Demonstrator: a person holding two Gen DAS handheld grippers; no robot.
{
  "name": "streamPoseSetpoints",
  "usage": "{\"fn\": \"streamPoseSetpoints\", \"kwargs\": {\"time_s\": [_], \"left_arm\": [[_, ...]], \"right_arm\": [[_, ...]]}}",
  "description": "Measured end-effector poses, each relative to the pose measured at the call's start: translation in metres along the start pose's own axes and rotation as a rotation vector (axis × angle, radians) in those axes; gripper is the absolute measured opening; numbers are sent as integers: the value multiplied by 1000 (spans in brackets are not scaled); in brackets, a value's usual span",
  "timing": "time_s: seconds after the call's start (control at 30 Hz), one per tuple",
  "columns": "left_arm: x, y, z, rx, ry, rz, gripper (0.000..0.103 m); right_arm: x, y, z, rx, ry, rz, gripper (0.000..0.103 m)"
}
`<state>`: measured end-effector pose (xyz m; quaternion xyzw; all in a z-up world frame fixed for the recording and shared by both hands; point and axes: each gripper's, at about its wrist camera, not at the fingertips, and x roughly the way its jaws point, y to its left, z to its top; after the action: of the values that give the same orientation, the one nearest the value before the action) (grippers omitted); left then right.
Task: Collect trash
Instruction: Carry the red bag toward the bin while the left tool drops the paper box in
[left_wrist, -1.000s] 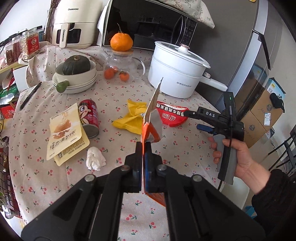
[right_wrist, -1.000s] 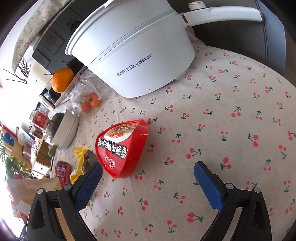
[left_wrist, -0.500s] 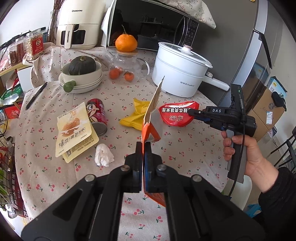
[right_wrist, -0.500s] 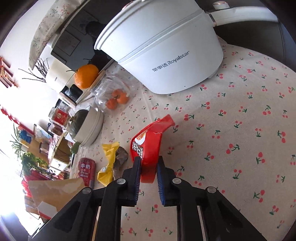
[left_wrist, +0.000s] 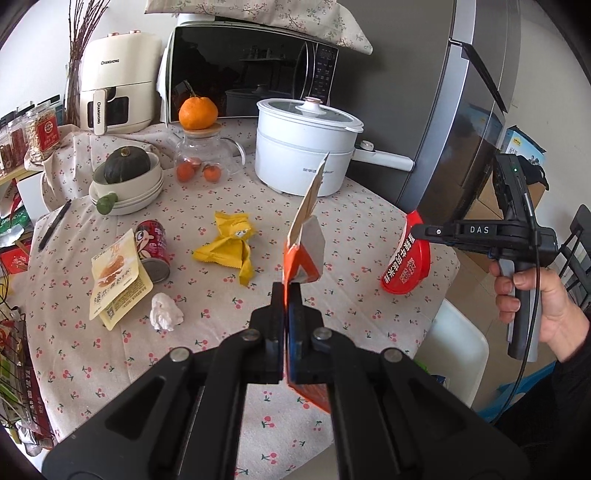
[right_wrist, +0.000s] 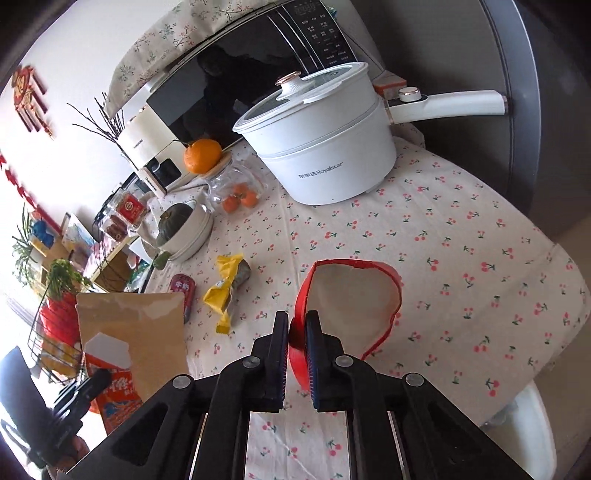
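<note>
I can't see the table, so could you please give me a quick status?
Left claw shut on orange packet. Right claw shut on red bowl, lifted. Path clear.

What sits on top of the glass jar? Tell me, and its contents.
An orange rests on the glass jar's wooden lid. Inside, small orange fruits show; what lies behind them is hidden.

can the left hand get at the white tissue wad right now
Probably not yet: the path to the tissue wad looks free, but the left gripper is shut on the orange carton, so its jaws are occupied.
</note>
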<state>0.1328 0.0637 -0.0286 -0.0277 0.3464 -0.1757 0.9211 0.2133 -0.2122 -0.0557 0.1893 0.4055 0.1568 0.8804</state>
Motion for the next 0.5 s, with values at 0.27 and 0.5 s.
{"fn": "streamPoseSetpoints", "kwargs": {"time_s": [0.27,0.5], "left_arm": [[-2,-39,-8,22,5,-84,2],[2,-86,-7,59,11,-219,2]], "right_arm": [[-47,-17,-29,15,2,-58,10],[-100,-30,-55,25,-15,-114,10]]}}
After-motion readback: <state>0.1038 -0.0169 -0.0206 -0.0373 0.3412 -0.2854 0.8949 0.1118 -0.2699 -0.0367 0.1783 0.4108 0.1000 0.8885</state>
